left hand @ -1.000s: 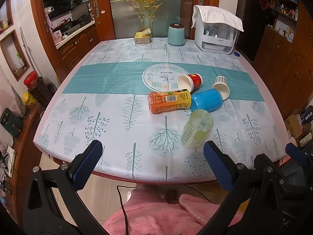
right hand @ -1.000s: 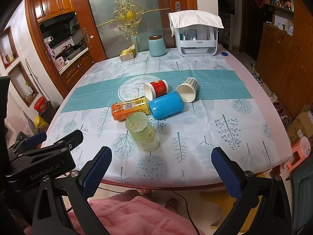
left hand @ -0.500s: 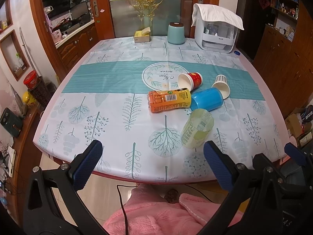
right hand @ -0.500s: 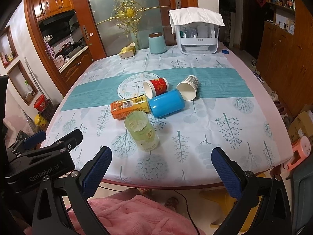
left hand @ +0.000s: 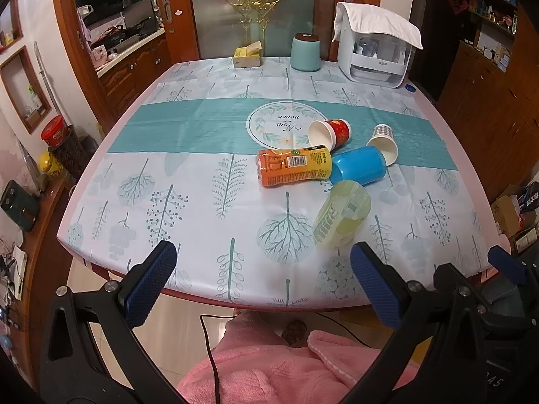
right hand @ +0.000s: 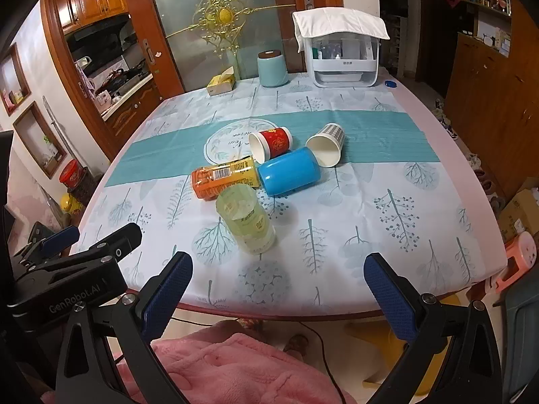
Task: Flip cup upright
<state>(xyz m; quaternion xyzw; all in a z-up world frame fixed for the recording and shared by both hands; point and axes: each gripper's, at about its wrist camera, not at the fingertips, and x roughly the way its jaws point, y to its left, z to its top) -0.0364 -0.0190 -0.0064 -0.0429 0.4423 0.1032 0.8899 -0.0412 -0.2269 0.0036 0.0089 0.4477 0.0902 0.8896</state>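
Several cups lie on their sides mid-table: a red paper cup [left hand: 329,132] [right hand: 272,143], a grey-checked paper cup [left hand: 383,142] [right hand: 326,148], a blue cup [left hand: 357,169] [right hand: 289,175], an orange cup [left hand: 293,165] [right hand: 224,177] and a pale yellow-green translucent cup [left hand: 342,218] [right hand: 246,222] nearest me. My left gripper [left hand: 262,282] is open and empty, short of the table's near edge. My right gripper [right hand: 278,289] is open and empty, also near that edge, in line with the yellow-green cup.
The table [left hand: 134,181] has a leaf-print cloth with a teal band. At the far edge stand a teal canister [left hand: 305,52], a yellow tissue box [left hand: 247,57] and a white towel-covered appliance [left hand: 375,57]. Wooden cabinets flank both sides. A pink robe [left hand: 269,370] is below.
Both grippers have barely shifted; the cups have not moved.
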